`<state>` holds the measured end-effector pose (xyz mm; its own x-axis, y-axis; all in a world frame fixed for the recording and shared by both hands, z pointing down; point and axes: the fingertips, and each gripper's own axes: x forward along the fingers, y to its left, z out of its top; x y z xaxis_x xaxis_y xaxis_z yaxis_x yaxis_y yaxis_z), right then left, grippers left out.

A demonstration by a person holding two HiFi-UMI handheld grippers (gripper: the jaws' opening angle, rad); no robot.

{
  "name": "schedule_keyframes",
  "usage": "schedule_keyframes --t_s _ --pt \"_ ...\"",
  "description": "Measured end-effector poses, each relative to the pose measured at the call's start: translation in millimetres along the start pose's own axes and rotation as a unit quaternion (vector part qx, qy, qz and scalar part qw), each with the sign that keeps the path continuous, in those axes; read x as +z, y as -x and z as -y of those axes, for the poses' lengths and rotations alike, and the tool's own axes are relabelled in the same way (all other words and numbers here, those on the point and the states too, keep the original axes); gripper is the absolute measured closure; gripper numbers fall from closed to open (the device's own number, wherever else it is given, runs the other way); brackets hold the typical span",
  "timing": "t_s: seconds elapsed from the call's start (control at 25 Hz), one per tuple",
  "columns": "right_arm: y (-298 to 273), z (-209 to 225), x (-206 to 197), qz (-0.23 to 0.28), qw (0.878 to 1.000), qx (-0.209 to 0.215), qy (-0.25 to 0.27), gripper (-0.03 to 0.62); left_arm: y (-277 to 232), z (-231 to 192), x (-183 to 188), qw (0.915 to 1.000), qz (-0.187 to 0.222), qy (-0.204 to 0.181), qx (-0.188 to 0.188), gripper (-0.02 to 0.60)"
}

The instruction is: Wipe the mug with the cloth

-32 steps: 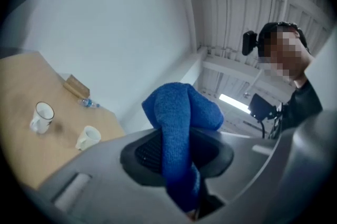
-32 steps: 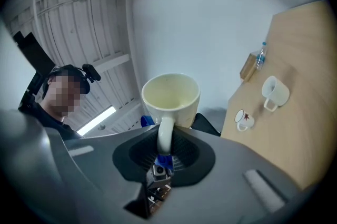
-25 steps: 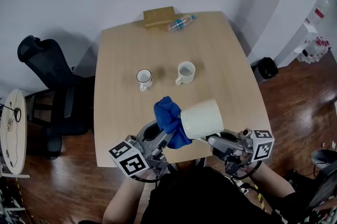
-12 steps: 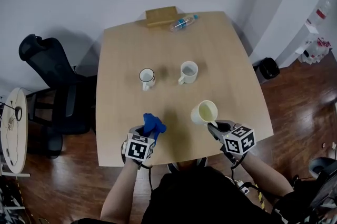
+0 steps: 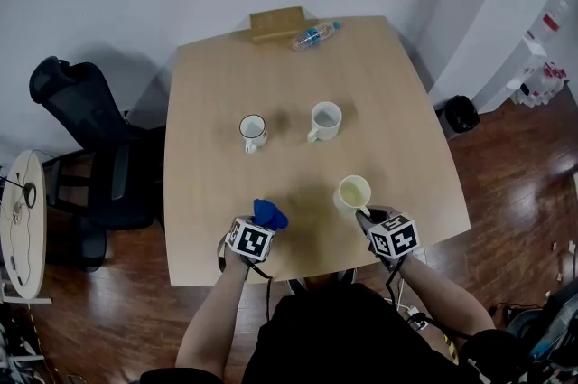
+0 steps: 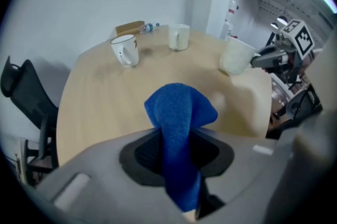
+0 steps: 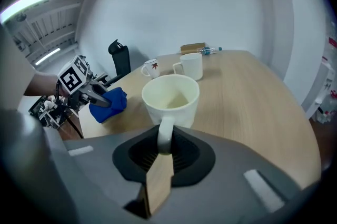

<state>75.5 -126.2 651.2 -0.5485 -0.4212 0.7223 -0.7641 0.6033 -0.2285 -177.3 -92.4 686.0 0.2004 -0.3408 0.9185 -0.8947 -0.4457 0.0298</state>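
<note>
A cream mug (image 5: 352, 192) stands upright near the table's front edge, mouth up and empty. My right gripper (image 5: 368, 214) is shut on its handle (image 7: 164, 132) from behind. Whether the mug's base touches the wood is hidden. A blue cloth (image 5: 269, 213) bulges out of my left gripper (image 5: 261, 223), which is shut on it; the cloth (image 6: 179, 112) stands up between the jaws. The cloth sits a hand's width left of the mug (image 6: 235, 55), apart from it. From the right gripper view the cloth (image 7: 108, 103) and the left gripper (image 7: 98, 93) show to the mug's (image 7: 169, 95) left.
Mid-table stand a dark-rimmed white mug (image 5: 252, 132) and a plain white mug (image 5: 323, 120). A plastic bottle (image 5: 314, 36) and a wooden block (image 5: 276, 24) lie at the far edge. A black chair (image 5: 86, 125) and a round side table (image 5: 20, 224) are left of the table (image 5: 397, 111).
Both grippers dropped from close under the camera to the table's front edge. The mug turned from lying sideways to upright, and the cloth came away from it to the left.
</note>
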Motion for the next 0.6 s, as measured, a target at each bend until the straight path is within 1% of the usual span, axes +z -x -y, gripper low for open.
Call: schedule_keyframes --t_s 0.08,0.24,0.48,0.6 --pt "-3 -1 -2 -0.003 1.0 0.0 0.005 0.556 -5 1 -3 1.0 -0.004 0.007 -0.005 0.46" --pt "-8 -2 -6 -0.008 1.0 -0.006 0.016 0.556 -11 -1 -2 1.0 0.006 0.001 -0.002 0.458" --pt "-16 0 -13 -0.015 0.999 -0.017 0.023 0.554 -14 -2 -2 0.9997 0.018 0.001 -0.017 0.441" --pt "-18 0 -17 -0.019 0.999 -0.025 0.043 0.551 -14 -8 -1 0.9994 0.031 0.011 -0.006 0.387"
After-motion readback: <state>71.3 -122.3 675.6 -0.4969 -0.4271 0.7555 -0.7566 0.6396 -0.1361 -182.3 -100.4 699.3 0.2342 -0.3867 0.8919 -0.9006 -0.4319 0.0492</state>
